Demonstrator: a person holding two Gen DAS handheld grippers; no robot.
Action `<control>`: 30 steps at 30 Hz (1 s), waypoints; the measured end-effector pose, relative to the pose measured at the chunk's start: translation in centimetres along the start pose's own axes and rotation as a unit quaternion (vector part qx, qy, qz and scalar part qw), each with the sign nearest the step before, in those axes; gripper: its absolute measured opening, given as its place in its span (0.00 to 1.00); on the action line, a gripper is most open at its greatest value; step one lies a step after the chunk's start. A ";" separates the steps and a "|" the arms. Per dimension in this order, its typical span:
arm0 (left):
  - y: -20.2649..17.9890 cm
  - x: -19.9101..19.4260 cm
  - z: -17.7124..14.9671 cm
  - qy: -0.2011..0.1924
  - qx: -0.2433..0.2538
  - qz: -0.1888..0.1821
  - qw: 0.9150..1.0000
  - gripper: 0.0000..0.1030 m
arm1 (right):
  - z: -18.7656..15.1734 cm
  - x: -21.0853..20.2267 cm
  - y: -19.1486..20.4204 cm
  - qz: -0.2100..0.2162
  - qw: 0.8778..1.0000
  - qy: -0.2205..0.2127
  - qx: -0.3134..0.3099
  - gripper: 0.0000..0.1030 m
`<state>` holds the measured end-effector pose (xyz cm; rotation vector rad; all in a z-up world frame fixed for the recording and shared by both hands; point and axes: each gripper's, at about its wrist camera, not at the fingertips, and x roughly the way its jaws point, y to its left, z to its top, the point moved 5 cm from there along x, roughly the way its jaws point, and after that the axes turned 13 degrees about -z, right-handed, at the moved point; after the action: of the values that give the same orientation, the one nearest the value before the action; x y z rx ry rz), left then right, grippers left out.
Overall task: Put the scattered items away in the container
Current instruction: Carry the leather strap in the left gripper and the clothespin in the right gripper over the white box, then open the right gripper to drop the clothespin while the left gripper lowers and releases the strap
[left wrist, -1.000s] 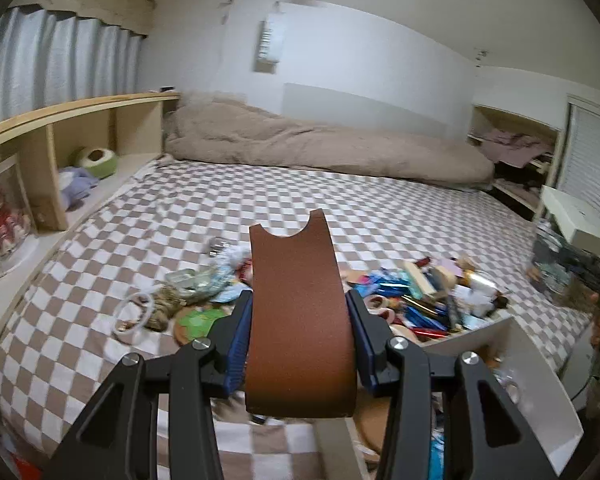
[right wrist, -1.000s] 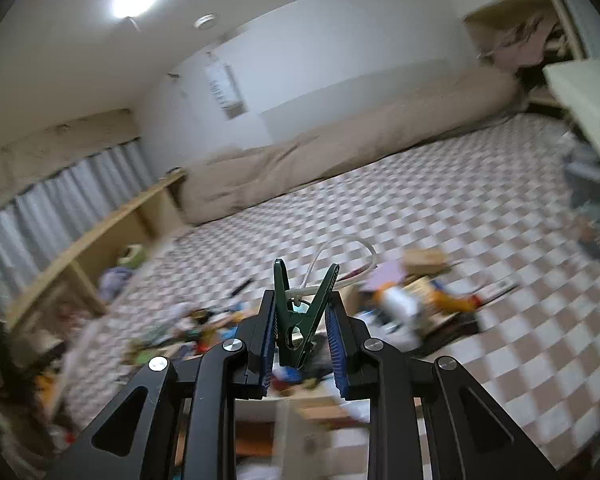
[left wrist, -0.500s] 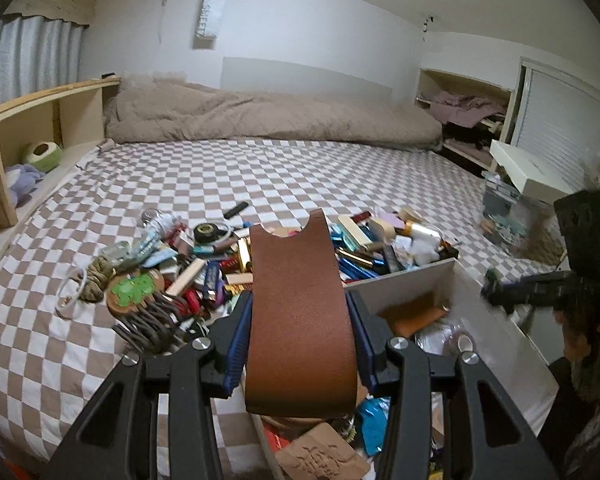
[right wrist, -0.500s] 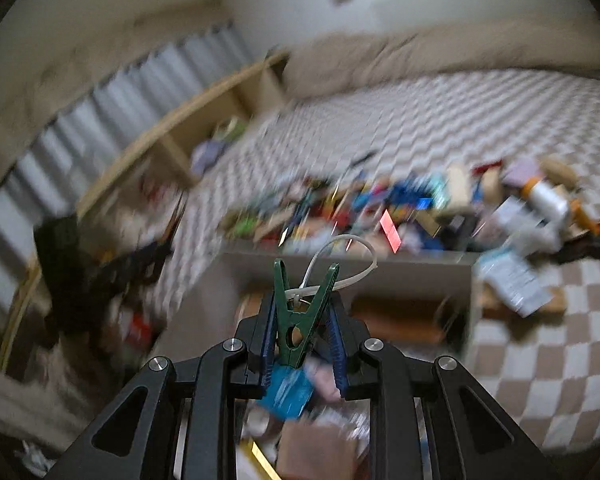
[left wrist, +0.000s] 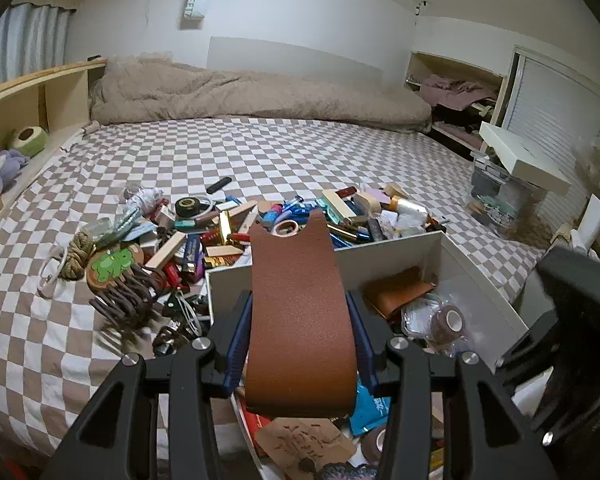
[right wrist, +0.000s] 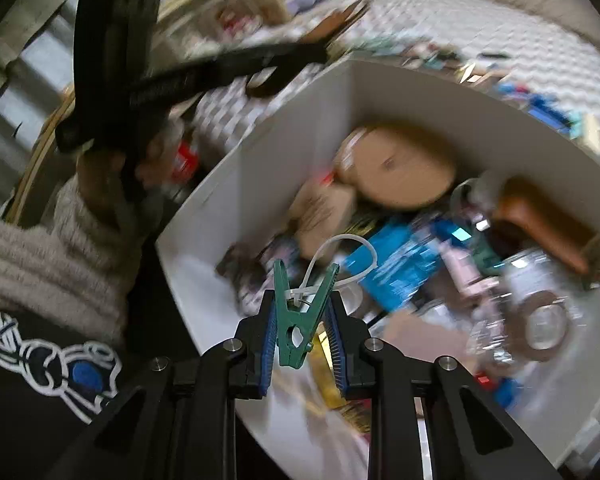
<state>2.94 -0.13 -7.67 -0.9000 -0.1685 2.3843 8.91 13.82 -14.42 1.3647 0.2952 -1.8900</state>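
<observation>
My left gripper (left wrist: 298, 314) is shut on a brown leather piece (left wrist: 300, 320) that stands up between its blue pads, over the near left corner of the white box (left wrist: 396, 244). The box holds several items. Scattered items (left wrist: 228, 232) lie in a pile on the checkered bed just beyond it. My right gripper (right wrist: 300, 304) is shut on a green clothes peg (right wrist: 296, 320) with a white cable tie (right wrist: 340, 252) looped through it. It points steeply down over the white box (right wrist: 280, 140). The right wrist view is blurred by motion.
A hand (right wrist: 96, 176) in a grey knitted sleeve (right wrist: 40, 260) holds the left gripper at the box's left side. A wooden shelf (left wrist: 24, 92) runs along the bed's left edge. A rumpled duvet (left wrist: 240, 96) lies at the far end. A clear bin with a white lid (left wrist: 516, 160) stands to the right.
The left gripper has come closer to the box, still holding the leather piece. The right gripper has swung from facing the bed down over the box, peg still clamped.
</observation>
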 end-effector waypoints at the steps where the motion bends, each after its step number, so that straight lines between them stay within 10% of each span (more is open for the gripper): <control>1: -0.1 0.1 -0.1 0.006 0.001 0.000 1.000 0.44 | -0.2 0.6 0.5 0.017 1.000 0.014 -0.007 0.24; 3: -0.3 0.4 -0.5 0.017 0.001 -0.001 1.000 0.44 | -0.8 1.4 1.1 0.031 0.999 0.036 -0.017 0.27; 6: -0.5 0.6 -0.9 0.030 -0.006 -0.014 0.999 0.44 | -1.0 1.7 1.0 0.028 0.999 0.045 -0.006 0.83; 10: -0.8 0.7 -1.2 0.041 -0.003 -0.024 0.999 0.44 | -0.9 0.9 -0.3 0.068 0.996 0.042 0.047 0.85; 22: -2.1 2.9 -2.9 0.105 0.016 -0.025 0.994 0.44 | 0.7 -1.0 -6.7 0.012 0.988 -0.030 0.151 0.85; 30: -3.1 6.4 -2.3 0.190 0.079 -0.035 0.978 0.44 | 0.9 -0.7 -7.5 0.020 0.984 -0.042 0.171 0.85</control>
<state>2.02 5.81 -12.04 -1.2259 0.1345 2.0809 3.15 18.66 -15.19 1.4924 -0.1047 -2.0219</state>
